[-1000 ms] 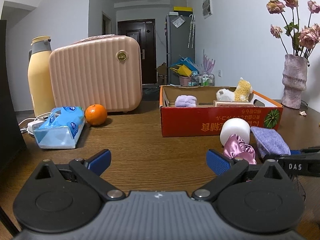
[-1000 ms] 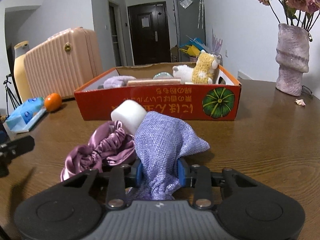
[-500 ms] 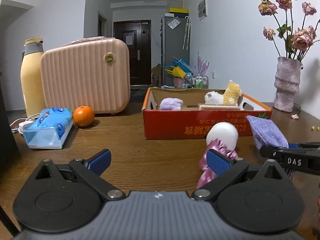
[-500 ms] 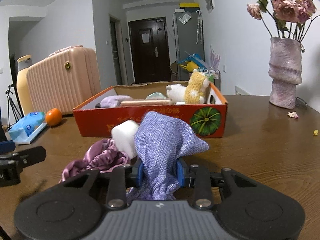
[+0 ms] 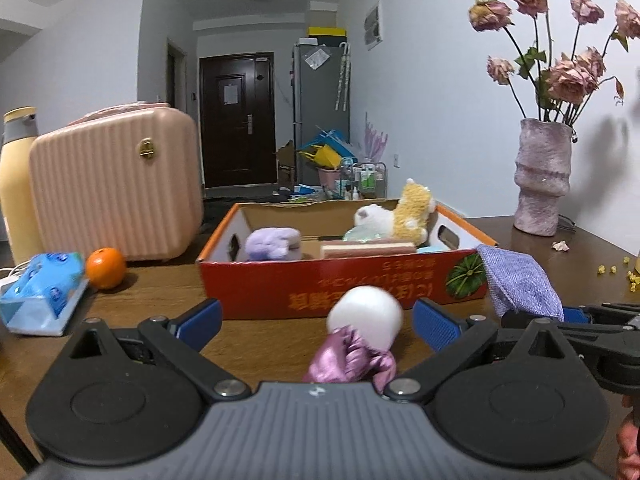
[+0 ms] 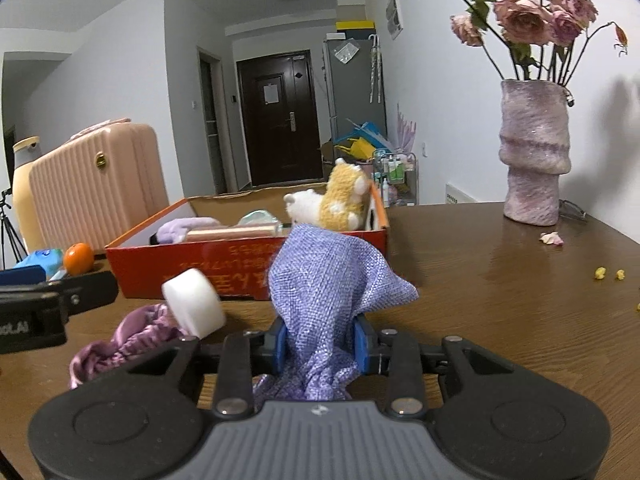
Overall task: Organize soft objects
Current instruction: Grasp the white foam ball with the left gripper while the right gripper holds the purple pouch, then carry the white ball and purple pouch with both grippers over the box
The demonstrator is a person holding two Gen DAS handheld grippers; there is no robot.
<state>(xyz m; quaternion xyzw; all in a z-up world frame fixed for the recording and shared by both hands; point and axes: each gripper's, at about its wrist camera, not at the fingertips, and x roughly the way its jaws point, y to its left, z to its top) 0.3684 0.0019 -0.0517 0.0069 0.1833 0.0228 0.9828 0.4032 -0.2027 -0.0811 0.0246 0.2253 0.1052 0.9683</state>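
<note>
My right gripper (image 6: 322, 344) is shut on a lilac woven cloth (image 6: 324, 280), which stands bunched up above its blue pads; in the left wrist view the same cloth (image 5: 520, 280) hangs at the right. My left gripper (image 5: 316, 316) is open, and a white foam roll (image 5: 366, 314) on a pink satin scrunchie (image 5: 348, 362) lies between its fingers on the table, untouched. Behind them stands the red cardboard box (image 5: 320, 284) holding a purple plush (image 5: 272, 242), a yellow and white plush toy (image 5: 404, 214) and a flat pink pad (image 5: 368, 247).
A pink suitcase (image 5: 116, 184), a yellow bottle (image 5: 16, 184), an orange (image 5: 106, 268) and a blue tissue pack (image 5: 40, 294) sit at the left. A vase of dried roses (image 6: 534, 152) stands far right on the wooden table (image 6: 500, 300), with petals and crumbs nearby.
Both grippers have moved toward the box and slightly up. The white roll and scrunchie now sit between the left fingers instead of to their right. The cloth stays gripped.
</note>
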